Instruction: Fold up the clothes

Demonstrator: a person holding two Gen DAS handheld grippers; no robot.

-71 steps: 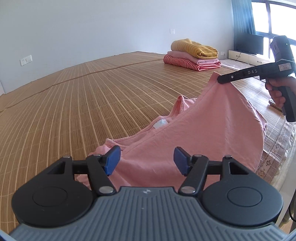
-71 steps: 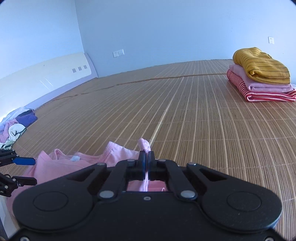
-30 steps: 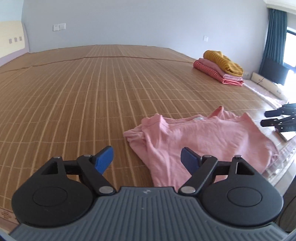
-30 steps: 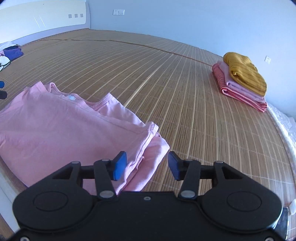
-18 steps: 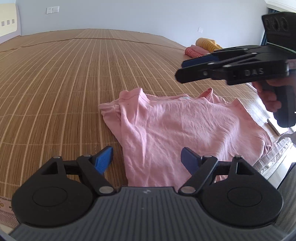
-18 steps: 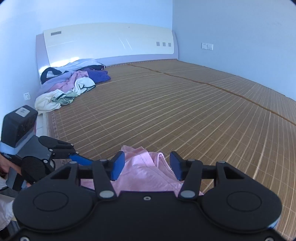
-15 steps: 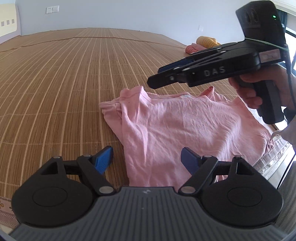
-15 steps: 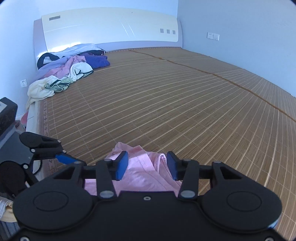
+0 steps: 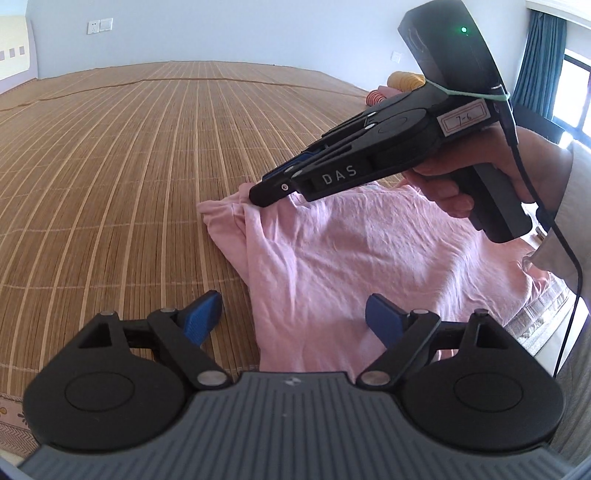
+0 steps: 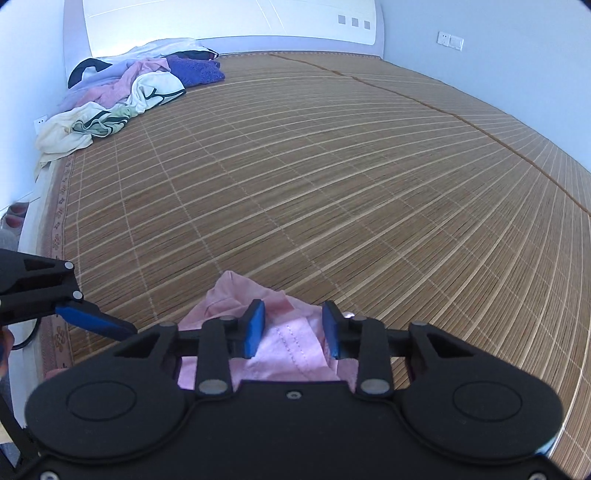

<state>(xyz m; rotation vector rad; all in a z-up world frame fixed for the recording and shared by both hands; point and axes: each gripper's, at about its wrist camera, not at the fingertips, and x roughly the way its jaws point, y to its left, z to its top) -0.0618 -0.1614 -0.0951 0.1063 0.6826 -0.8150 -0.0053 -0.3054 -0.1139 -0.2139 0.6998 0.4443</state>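
Note:
A pink shirt (image 9: 351, 258) lies flat on the bamboo mat (image 9: 129, 147), its bunched sleeve corner at the far left. My right gripper (image 9: 266, 192), held in a person's hand (image 9: 480, 170), reaches across the shirt to that corner. In the right wrist view its jaws (image 10: 292, 330) are closing with the pink sleeve fabric (image 10: 280, 347) between the pads, and a gap still shows. My left gripper (image 9: 295, 319) hovers over the shirt's near left edge, jaws wide and opening, gripping nothing. One of its blue fingers (image 10: 92, 319) shows at the left.
A stack of folded clothes (image 9: 399, 86) sits far right on the mat, mostly hidden by the right gripper. A heap of unfolded clothes (image 10: 125, 88) lies by the headboard (image 10: 221, 22). The mat's near edge runs just under the left gripper. A cable (image 9: 569, 258) hangs at right.
The right gripper swung across the shirt from its right side to the far left sleeve corner, and its jaws narrowed around the fabric. The left gripper sank slightly and its jaws widened a little.

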